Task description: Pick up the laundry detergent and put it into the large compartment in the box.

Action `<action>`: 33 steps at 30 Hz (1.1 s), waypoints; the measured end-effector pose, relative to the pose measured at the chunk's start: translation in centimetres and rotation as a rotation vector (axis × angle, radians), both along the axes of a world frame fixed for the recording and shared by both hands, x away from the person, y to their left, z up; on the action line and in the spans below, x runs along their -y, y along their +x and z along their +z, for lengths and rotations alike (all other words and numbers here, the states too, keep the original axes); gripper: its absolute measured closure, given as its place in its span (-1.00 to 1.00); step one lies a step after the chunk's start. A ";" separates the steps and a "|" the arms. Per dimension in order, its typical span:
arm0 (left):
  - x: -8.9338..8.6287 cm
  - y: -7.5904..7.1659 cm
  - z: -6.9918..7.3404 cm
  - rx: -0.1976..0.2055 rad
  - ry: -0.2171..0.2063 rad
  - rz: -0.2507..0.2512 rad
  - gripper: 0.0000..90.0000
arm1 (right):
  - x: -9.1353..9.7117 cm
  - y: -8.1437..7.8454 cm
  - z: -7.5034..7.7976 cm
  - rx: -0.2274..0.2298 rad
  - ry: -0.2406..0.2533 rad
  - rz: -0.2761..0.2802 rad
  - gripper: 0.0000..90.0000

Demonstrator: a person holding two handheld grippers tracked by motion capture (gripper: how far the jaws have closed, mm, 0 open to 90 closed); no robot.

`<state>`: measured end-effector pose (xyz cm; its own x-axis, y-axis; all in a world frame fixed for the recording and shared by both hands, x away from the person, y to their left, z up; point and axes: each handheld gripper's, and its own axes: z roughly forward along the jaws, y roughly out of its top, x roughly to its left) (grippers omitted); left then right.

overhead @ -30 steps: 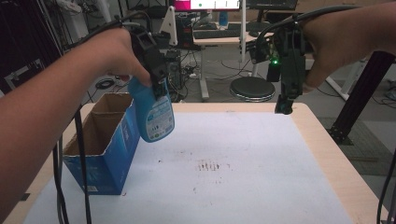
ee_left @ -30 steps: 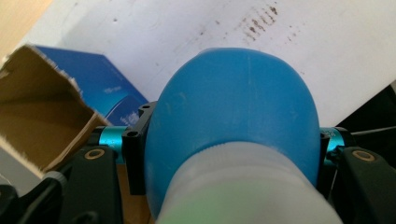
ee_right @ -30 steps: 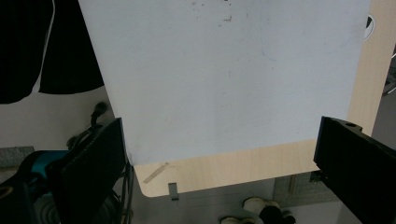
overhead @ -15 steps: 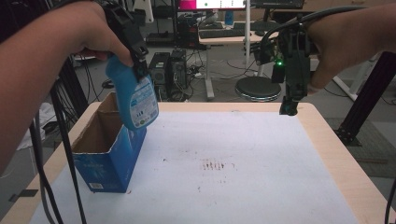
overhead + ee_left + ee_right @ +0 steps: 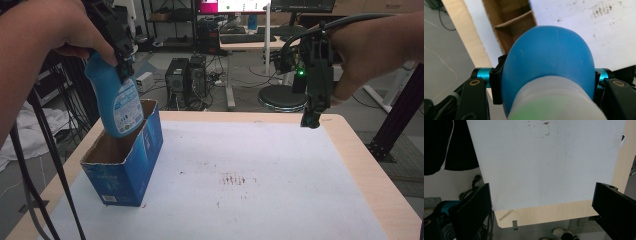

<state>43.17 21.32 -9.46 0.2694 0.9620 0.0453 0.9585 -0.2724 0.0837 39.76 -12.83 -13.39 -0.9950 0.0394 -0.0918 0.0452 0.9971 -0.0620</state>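
Above the worktop [image 5: 280,165], a blue bottle [image 5: 116,100], clamped upright in the left tongs [image 5: 122,60], is held directly over the open box [image 5: 131,165], while the right tongs [image 5: 312,119] are held open well apart from the box.

Left gripper [image 5: 122,60] holds blue bottle [image 5: 116,100] over box [image 5: 131,160].
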 end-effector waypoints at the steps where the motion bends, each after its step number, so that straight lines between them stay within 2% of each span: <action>1: -0.3 0.0 -0.1 -0.004 0.000 0.009 -0.16 | 0.0 0.0 0.0 -0.001 -0.002 0.002 -0.97; 8: -2.0 0.1 -1.1 -0.018 -0.018 0.074 -0.16 | -0.2 0.0 -0.1 -0.001 -0.003 -0.002 -0.97; 10: -2.0 0.1 -1.1 -0.018 -0.018 0.074 -0.16 | -0.2 0.0 -0.1 -0.003 -0.005 0.001 -0.97; 12: -2.7 0.2 -2.0 -0.028 -0.020 0.108 -0.16 | -0.3 0.0 -0.1 -0.004 -0.006 -0.004 -0.97; 17: -3.0 0.4 -3.1 -0.044 -0.019 0.100 -0.16 | -0.4 0.0 -0.2 -0.003 -0.004 0.004 -0.97; 28: -3.6 1.2 -6.9 -0.080 -0.037 0.107 -0.16 | -0.7 0.2 -0.4 -0.001 -0.009 0.003 -0.97; 33: -3.7 1.5 -8.9 -0.097 -0.031 0.081 -0.16 | -0.8 0.3 -0.6 -0.002 -0.007 0.009 -0.97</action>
